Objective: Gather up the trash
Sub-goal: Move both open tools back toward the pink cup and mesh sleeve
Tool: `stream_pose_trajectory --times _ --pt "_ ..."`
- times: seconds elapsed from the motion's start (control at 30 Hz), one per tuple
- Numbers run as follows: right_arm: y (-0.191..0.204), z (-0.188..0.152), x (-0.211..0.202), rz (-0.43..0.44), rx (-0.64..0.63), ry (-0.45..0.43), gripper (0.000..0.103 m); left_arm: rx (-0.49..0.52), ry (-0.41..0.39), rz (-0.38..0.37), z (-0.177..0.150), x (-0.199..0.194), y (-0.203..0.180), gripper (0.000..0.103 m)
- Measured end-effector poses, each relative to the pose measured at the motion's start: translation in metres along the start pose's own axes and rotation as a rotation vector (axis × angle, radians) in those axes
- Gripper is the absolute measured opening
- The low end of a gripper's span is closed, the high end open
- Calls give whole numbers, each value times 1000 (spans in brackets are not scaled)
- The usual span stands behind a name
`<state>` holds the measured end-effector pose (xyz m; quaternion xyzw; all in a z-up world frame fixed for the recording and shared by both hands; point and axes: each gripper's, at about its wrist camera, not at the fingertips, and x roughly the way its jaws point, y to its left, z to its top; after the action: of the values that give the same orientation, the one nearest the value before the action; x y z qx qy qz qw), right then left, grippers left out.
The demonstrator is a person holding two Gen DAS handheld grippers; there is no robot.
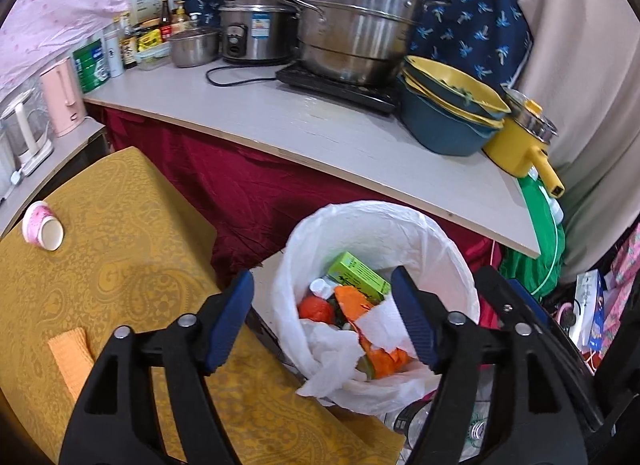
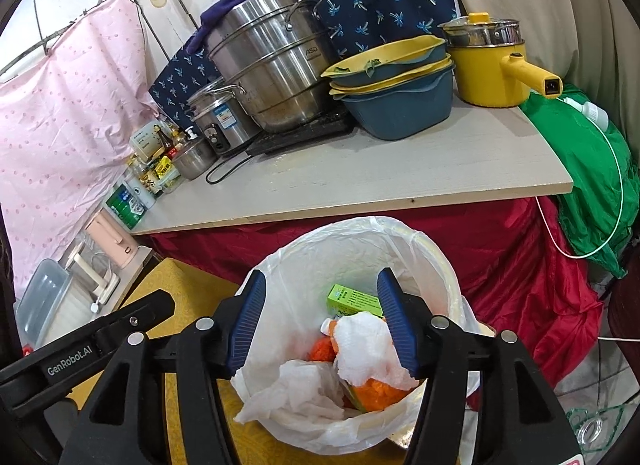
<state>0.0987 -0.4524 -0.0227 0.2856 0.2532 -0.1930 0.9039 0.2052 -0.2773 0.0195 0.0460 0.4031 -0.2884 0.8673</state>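
Both grippers open over the trash bin [image 1: 460, 265]

Our left gripper [image 1: 324, 321] and right gripper [image 2: 322, 319] hang above the bin, jaws spread wide and holding nothing. Inside it lie white tissue [image 2: 364, 345], a green box [image 2: 352, 299] and orange scraps [image 1: 384, 357]; a paper cup [image 1: 42, 225] lies left of the bin.

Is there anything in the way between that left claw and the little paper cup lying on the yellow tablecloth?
Nothing visible blocks it. The left gripper is open over the trash bin, and the paper cup lies on its side off to its left on the yellow tablecloth, with only bare cloth between.
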Motion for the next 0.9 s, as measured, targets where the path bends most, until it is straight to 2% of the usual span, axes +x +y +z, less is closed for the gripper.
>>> stream_pose_trajectory --times 0.27,0.4,0.67,0.9 --pt "21 -4 -7 25 -24 -5 61 -35 -24 36 0 -16 28 75" --pt "38 -11 -10 48 -45 3 63 -57 -37 65 -5 -27 48 81" --pt "89 -40 -6 122 -130 63 64 -165 -43 142 -23 -51 116 81" --pt "149 -87 1 201 -227 150 64 -267 -42 241 -49 -77 190 81"
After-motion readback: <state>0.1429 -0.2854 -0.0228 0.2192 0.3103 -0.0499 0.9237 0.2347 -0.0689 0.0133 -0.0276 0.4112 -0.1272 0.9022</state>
